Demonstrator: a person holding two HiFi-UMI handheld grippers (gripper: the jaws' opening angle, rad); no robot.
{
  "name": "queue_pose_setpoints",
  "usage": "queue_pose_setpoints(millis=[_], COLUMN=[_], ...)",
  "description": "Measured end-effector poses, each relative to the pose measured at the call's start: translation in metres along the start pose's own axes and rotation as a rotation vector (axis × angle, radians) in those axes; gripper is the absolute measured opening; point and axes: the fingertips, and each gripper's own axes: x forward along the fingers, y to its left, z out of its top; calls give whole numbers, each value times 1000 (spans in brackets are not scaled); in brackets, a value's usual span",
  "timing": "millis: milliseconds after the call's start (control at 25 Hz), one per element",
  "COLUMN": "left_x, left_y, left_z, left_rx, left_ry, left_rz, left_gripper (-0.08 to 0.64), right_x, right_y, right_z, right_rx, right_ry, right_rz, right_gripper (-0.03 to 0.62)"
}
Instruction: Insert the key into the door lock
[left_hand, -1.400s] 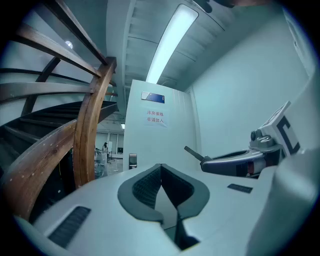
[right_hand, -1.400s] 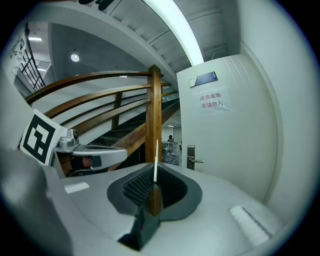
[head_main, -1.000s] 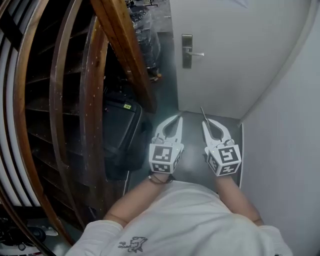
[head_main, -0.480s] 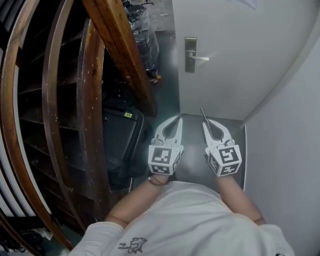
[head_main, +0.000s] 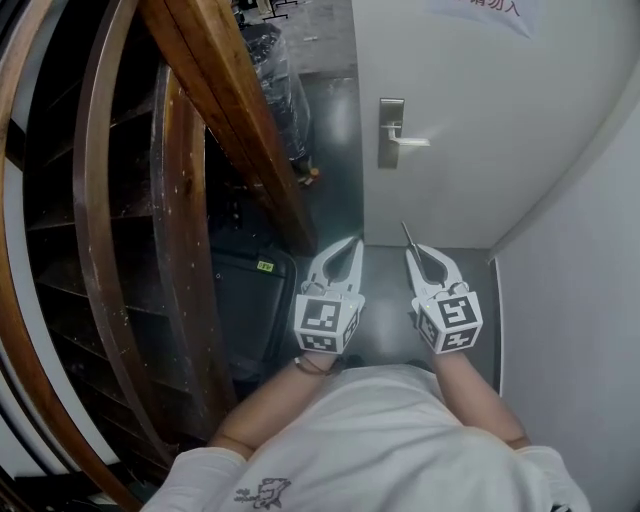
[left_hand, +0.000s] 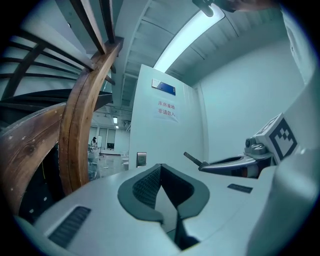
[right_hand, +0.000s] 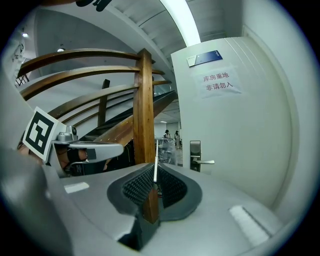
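Nearer than a second ago, we carry the key (right_hand: 155, 170) pinched in our right tool (head_main: 414, 250), its blade poking past the tips. We judge the lock plate (head_main: 392, 132) on the door (head_main: 470, 120) well apart ahead, so approach and insertion are left. Our left tool (head_main: 351, 243) is closed, empty
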Motion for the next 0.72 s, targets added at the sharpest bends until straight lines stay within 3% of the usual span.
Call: queue_pose_setpoints(millis=[360,720], left_x=[52,153], left_y=[36,67], left_z=[-4,-8], left_rx=[-29,-39], left_ry=[0,2], left_rz=[15,80], left_gripper=[8,8], right_x=[53,134], right_y=[-29,-113], right_z=[-1,19], right_rx=[9,35], right_ry=[21,-4], right_rz=[10,87], right_gripper=[26,26])
